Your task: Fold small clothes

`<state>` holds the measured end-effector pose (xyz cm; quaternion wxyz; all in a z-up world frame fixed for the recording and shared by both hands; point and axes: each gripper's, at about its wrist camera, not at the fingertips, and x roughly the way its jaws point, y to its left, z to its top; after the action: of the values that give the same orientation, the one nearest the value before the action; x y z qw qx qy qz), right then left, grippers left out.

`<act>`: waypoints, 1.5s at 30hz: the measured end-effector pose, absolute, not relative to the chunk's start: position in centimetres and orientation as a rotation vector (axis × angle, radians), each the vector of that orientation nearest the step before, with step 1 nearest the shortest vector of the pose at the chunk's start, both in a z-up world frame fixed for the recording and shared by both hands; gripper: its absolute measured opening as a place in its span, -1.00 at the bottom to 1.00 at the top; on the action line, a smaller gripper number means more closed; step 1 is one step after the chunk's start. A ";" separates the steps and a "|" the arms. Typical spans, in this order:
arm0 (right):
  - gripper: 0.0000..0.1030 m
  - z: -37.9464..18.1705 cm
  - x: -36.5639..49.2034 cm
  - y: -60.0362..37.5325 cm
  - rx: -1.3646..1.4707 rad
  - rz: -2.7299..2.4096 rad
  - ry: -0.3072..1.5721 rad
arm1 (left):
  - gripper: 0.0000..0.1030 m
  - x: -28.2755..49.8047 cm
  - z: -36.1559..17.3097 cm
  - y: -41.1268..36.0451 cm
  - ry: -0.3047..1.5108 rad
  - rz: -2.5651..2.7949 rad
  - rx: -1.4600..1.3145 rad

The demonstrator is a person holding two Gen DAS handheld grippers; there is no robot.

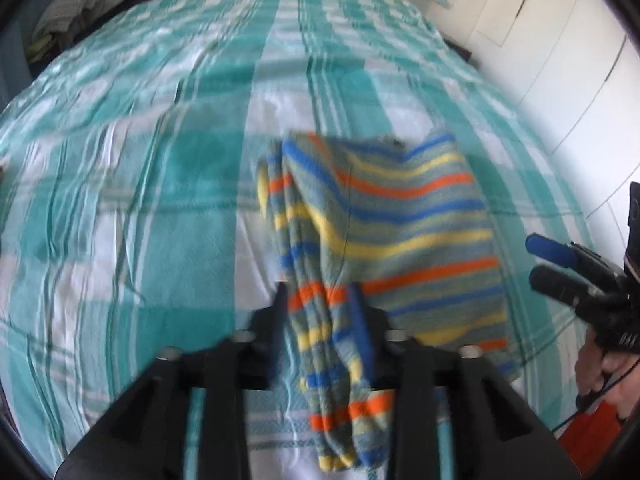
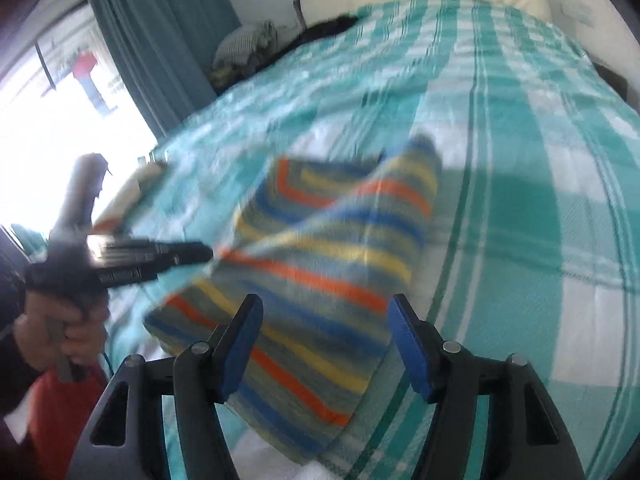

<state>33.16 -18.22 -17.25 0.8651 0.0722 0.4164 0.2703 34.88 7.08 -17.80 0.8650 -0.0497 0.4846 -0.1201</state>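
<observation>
The garment [image 1: 408,216] has blue, orange, yellow and grey-green stripes; the bedspread [image 1: 160,168] is teal-and-white checked; the curtain [image 2: 160,40] is teal.

Motion blur is smearing the striped garment [image 2: 320,264] in the right wrist view, so its folds are not reading clearly. In the left wrist view, the left gripper's fingers [image 1: 280,320] are hiding part of its bunched near edge. The pile [image 1: 68,12] at the bed's far left is staying too blurred to identify.
</observation>
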 end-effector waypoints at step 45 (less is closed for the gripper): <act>1.00 -24.4 26.7 -27.5 0.199 -0.040 0.875 | 0.99 34.4 -24.9 13.8 0.864 0.119 -0.244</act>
<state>26.68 -27.47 -24.40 0.9009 0.0964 0.4228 -0.0192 34.41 13.81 -24.88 0.8993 -0.1179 0.4172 0.0574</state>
